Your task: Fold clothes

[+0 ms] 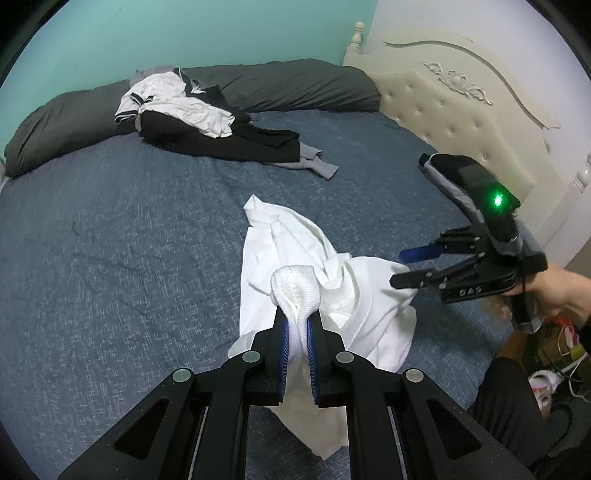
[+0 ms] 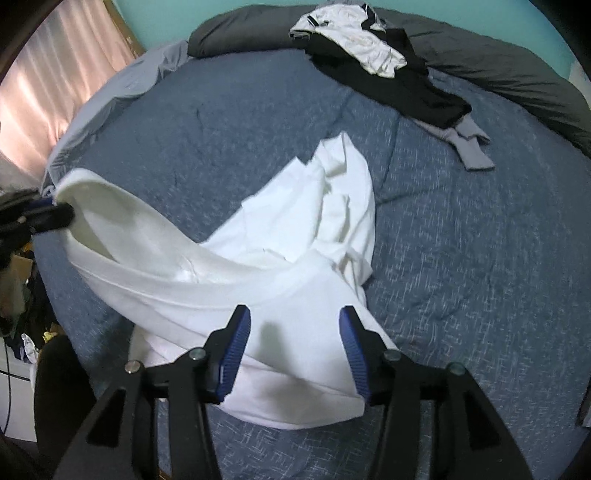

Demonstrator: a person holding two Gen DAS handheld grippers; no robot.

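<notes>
Spreading white shirt (image 2: pixel 236 280) on bed (image 1: pixel 110 229) | L gripper (image 1: pixel 297 325) fingers pinching bunched hem | R gripper (image 2: pixel 295 332) fingers spread over fabric, nothing gripped | tip: regrasp far hem corner, pull taut w/ both before folding.

Shirt (image 1: pixel 295 258): white. Bedspread (image 1: pixel 129 240): blue with pale flecks. Duvet (image 1: pixel 288 85): dark grey. Clothes pile (image 1: pixel 207 122): black, white, grey. Wall (image 1: pixel 184 33): turquoise. Headboard (image 1: pixel 443 107): cream. Curtain (image 2: pixel 55 81): pink. Pads (image 2: pixel 236 350): blue.
</notes>
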